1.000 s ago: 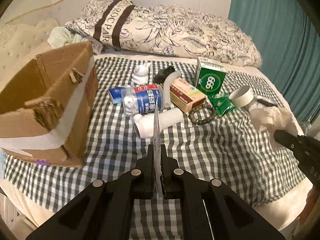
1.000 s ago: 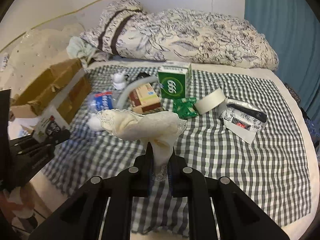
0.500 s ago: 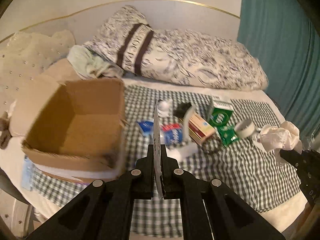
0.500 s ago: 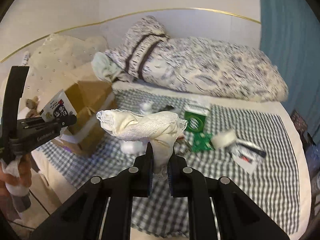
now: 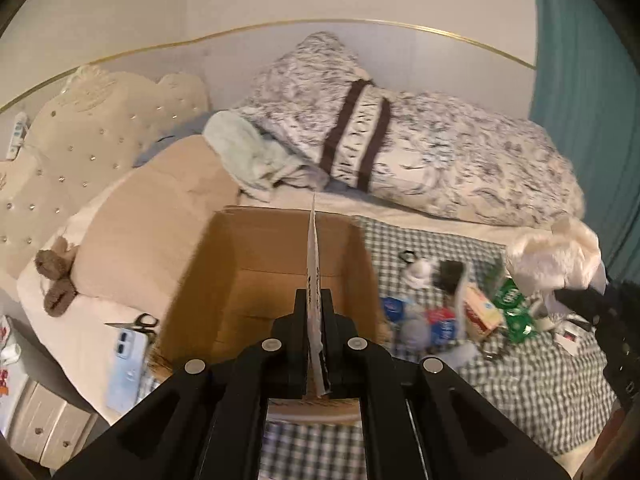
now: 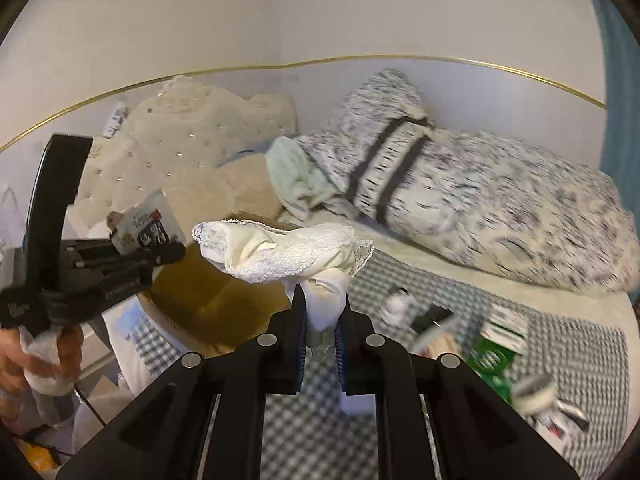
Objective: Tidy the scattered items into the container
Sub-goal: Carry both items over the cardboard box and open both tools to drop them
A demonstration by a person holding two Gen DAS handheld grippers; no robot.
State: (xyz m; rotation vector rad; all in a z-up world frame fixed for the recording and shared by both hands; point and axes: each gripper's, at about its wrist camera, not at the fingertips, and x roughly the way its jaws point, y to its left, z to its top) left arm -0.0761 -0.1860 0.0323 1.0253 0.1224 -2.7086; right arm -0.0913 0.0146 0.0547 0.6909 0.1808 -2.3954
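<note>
Brown cardboard box [image 5: 280,280]: left wrist view, centre frame, open top, inside looks bare; sits on checked blanket [image 5: 520,392].
Left gripper [image 5: 316,344]: lower centre, jaws pinched tight on a thin flat packet [image 5: 313,264] seen edge-on, upright.
Packet vs box: packet sticks up from the jaws, lined up over the box opening; its tip overlaps the far box wall in frame.
Scattered items: right of box on the blanket, blurred – white bottle [image 5: 416,272], blue-red bottle [image 5: 440,326], tan carton [image 5: 482,310], green pack [image 5: 514,312].
Cloth, this view: white cloth [image 5: 556,258] at right edge, w/ black body of the other gripper just below it.
Left side: phone [image 5: 126,364] and scissors [image 5: 138,322] on cream sheet, lower left; brown plush [image 5: 54,280] mid left.
Back: floral pillow [image 5: 400,160] across upper right.

Right gripper [image 6: 322,320]: right wrist view, lower centre, jaws closed on the neck of the cream lace cloth [image 6: 280,252].
Cloth vs gripper: bunched, spreads left and up from the jaws, held in air.
Cloth vs box: box [image 6: 212,304] behind and left of cloth, partly hidden by it.
Left gripper, this view [image 6: 160,254]: mid left, in a person's hand [image 6: 40,364], clamping the printed packet [image 6: 140,226] near the box's left rim.
Items: right half, blurred – green pack [image 6: 492,360], tape roll [image 6: 534,390], white bottle [image 6: 394,304] on the checks.
</note>
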